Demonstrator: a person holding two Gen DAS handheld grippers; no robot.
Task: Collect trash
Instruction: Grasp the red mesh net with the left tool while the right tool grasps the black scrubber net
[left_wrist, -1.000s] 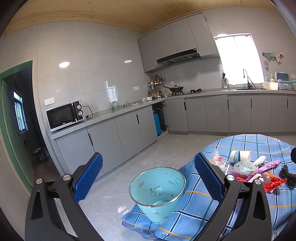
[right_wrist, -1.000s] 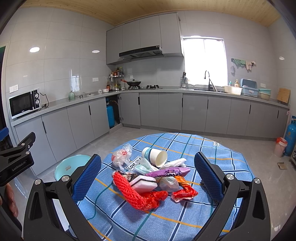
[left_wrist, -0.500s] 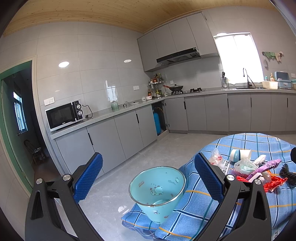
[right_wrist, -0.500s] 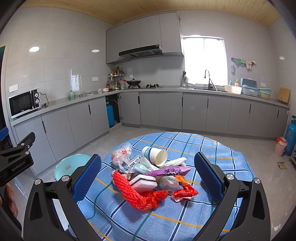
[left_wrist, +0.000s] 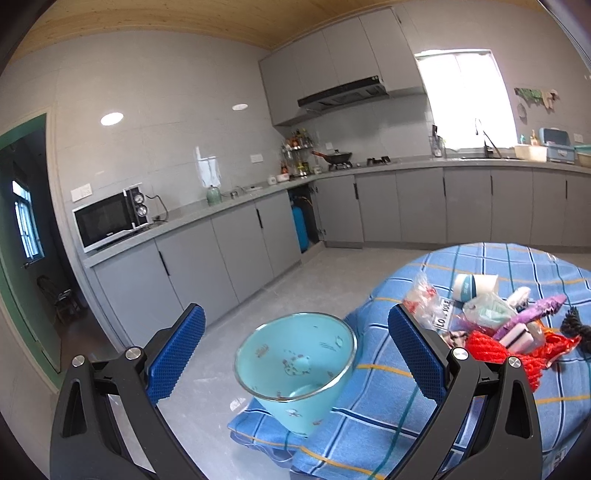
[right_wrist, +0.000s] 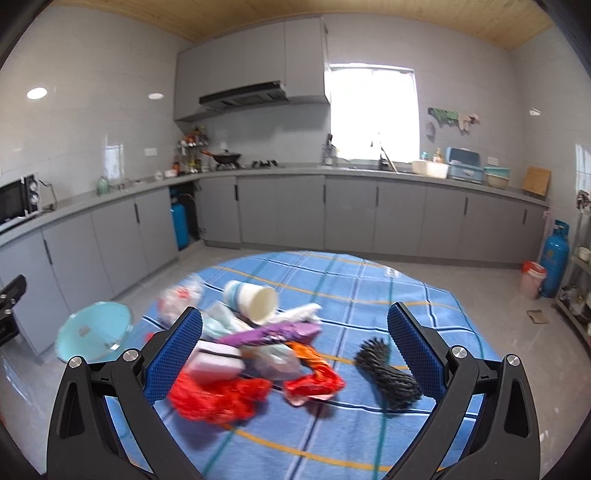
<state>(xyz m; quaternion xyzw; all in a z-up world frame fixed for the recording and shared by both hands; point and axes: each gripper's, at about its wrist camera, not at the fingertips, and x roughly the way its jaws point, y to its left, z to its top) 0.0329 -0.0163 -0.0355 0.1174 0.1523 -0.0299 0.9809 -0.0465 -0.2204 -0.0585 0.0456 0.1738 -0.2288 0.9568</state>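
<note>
**Hovering over the trash heap, both tongs spread wide and empty**

Looking down the right gripper (right_wrist: 294, 345), both blue-padded fingers (right_wrist: 173, 352) are spread wide with nothing between them but air, and the pile of trash lies on the round table under its blue checked cloth (right_wrist: 369, 288), just ahead of the tips. The red mesh netting (right_wrist: 218, 400) and the pink-and-white sponge (right_wrist: 216, 360) sit close by the left finger, the black mesh netting (right_wrist: 388, 373) close by the right finger, and the crumpled red-orange wrapper (right_wrist: 314, 380) falls between the two. Further back lie the purple wrapper (right_wrist: 269, 332), the tipped-over white paper cup with a blue band (right_wrist: 251, 299) and a clear plastic bag with red print (right_wrist: 181, 295). This view is blurred, mind you.

Over to the left gripper (left_wrist: 296, 354), released as well, fingers wide apart. Framed between them is the light blue enamel bin with small cartoon prints (left_wrist: 295, 369), tilted mouth towards the camera at the table's near edge; whether it stands on the floor or leans on the hanging cloth cannot be told. The trash sits off beyond the right finger here.

Only the left view shows the inside of the bin and a black-and-white label (left_wrist: 445, 308) under the bag, reading partly "LO…" and "…ULE"; the rest is hidden. Only the right view takes in the whole heap, plus a blue gas cylinder (right_wrist: 552, 258) by the far wall
</note>
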